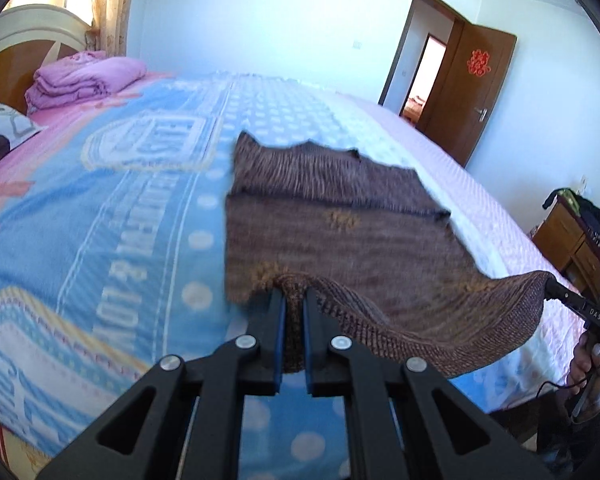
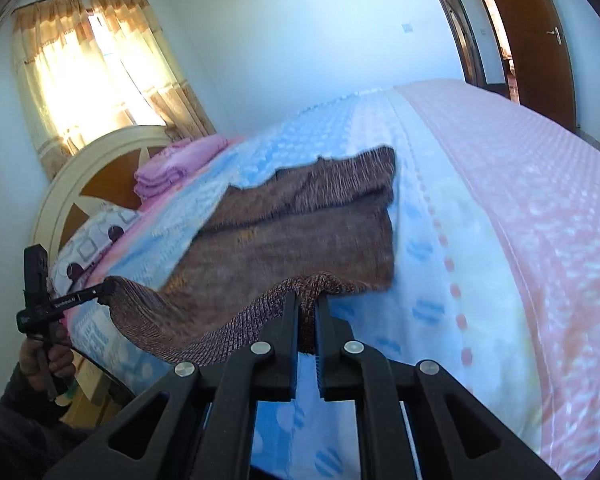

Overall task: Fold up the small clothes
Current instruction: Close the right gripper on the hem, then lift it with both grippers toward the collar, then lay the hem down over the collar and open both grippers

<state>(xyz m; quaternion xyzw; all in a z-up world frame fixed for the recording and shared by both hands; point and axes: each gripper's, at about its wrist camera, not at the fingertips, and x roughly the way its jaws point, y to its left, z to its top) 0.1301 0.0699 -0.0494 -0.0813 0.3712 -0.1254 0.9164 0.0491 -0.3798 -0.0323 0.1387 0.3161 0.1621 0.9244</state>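
Across the bed [image 1: 100, 208], on its blue patterned blanket, lies the brown knitted garment [image 1: 320, 220], its far part flat and already showing one fold line across the width, its near hem lifted clear of the covers; the left gripper [image 1: 294, 300] has its fingers [image 1: 274, 320] closed on one corner of that hem, a tuck of knit pinched between the blue pads; the right gripper [image 2: 308, 304] is closed in the same way on the opposite corner, seen too from the left wrist at the far end of the hem [image 1: 556, 288].

Between the two holds the hem sags in a shallow curve, which suggests a soft, limp and fairly light fabric with no stiffness of its own; it will likely drape and stretch rather than keep a line, so the corners seem the right places to hold, kept level and drawn gently apart so the edge stays straight; a loose knit may pull out of shape under hard tension, and a shallow pinch could slip; the ribbed hem probably gives the firmest bite.

Blur over the garment makes finer detail hard to read; folded pink bedding [image 1: 84, 80] sits well apart near the headboard [image 2: 96, 176].
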